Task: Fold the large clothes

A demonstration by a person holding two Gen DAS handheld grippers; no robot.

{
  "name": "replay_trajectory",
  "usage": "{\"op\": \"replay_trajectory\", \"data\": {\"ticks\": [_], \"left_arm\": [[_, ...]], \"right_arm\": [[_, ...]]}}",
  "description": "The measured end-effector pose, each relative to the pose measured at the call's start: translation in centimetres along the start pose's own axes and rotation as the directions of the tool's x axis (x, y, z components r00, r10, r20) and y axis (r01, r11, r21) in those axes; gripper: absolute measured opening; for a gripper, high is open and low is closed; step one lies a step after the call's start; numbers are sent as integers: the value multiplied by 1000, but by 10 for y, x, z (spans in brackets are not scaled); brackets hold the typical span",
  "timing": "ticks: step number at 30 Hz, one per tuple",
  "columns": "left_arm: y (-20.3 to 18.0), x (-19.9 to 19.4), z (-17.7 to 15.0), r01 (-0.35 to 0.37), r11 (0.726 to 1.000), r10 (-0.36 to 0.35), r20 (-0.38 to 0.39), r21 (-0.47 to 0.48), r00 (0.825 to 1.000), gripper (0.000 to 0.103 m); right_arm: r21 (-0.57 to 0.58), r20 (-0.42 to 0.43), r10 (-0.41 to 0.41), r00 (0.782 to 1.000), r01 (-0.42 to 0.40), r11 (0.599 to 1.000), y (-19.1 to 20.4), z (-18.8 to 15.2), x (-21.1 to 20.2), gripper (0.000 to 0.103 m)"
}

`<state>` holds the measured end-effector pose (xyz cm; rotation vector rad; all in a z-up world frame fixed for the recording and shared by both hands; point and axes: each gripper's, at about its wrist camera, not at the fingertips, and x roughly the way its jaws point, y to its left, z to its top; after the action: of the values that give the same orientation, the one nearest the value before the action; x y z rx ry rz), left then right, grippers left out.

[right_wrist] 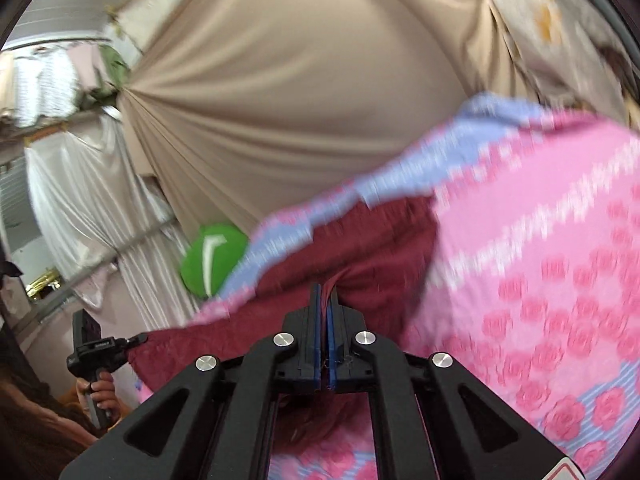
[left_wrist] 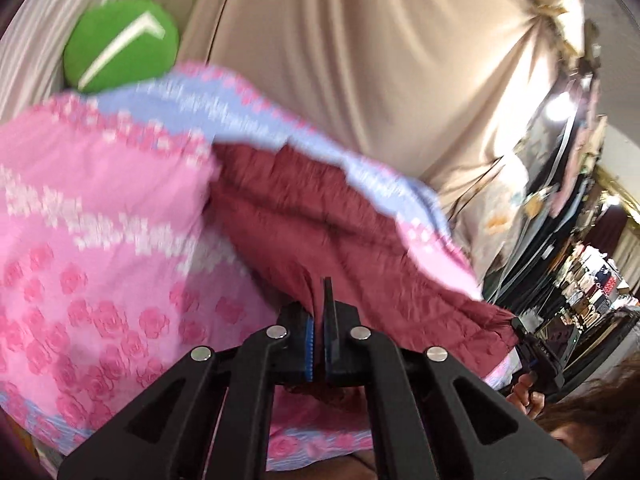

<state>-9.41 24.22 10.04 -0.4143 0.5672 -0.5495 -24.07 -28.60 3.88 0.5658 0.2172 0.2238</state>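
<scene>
A dark red garment [left_wrist: 328, 220] is held up in the air, stretched between both grippers. My left gripper [left_wrist: 319, 304] is shut on its edge; the cloth runs up from between the blue pads. My right gripper [right_wrist: 328, 304] is shut on the other edge of the same garment [right_wrist: 360, 240]. Each gripper shows small in the other's view: the right one at the lower right of the left wrist view [left_wrist: 536, 356], the left one at the lower left of the right wrist view [right_wrist: 96, 352]. Behind the garment lies a pink and blue rose-patterned sheet [left_wrist: 100, 240], also in the right wrist view [right_wrist: 540, 260].
A beige draped curtain [left_wrist: 340, 60] fills the background, with a round green cushion [left_wrist: 120, 44] beside it, also seen in the right wrist view [right_wrist: 212, 256]. White drapes [right_wrist: 80, 200] hang at the left. Cluttered shelves [left_wrist: 592, 280] stand at the right.
</scene>
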Motion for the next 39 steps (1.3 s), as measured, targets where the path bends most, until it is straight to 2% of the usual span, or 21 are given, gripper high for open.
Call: {"op": "replay_trajectory", "data": {"ticks": [4,9,13,16,20,23,26,30,33,37,39], "left_arm": [[-21,-40,16,19,999,-25,127,41,992,1],[-30,-76,34,28,998,-40,240,52,970,1],[-33,-78,53,7,998,-23,272,58,962,1],[-32,-57,71,-13,998,-2,240,59,971,1],[-23,-7,100,-77,995,64,188,62,980,1],[-3,53,126,-129,991,124,112,38,986,1],[18,109,141,-192,981,191,39,24,981,1],[48,189,149,-309,951,310,-55,30,949,1],[76,237,148,-352,936,350,-133,8,927,1],[105,288,139,-420,907,414,-215,21,884,1],[116,307,131,-436,900,427,-252,22,869,2]], "right_arm": [[-74,127,66,990,-57,996,26,23,-35,3],[-132,247,136,959,-106,986,53,44,-65,3],[-158,281,166,945,-126,979,62,60,-64,3],[-169,280,150,948,-105,980,65,75,-47,3],[-143,244,95,965,-61,988,47,100,-1,3],[-85,183,46,982,-31,996,21,120,51,3],[-39,119,-13,993,17,999,-5,133,103,3],[29,33,-92,995,91,995,-44,140,175,3],[73,-35,-143,989,145,987,-70,135,218,3],[103,-151,-237,960,254,962,-105,117,274,3],[90,-204,-293,934,316,944,-120,104,297,3]]}}
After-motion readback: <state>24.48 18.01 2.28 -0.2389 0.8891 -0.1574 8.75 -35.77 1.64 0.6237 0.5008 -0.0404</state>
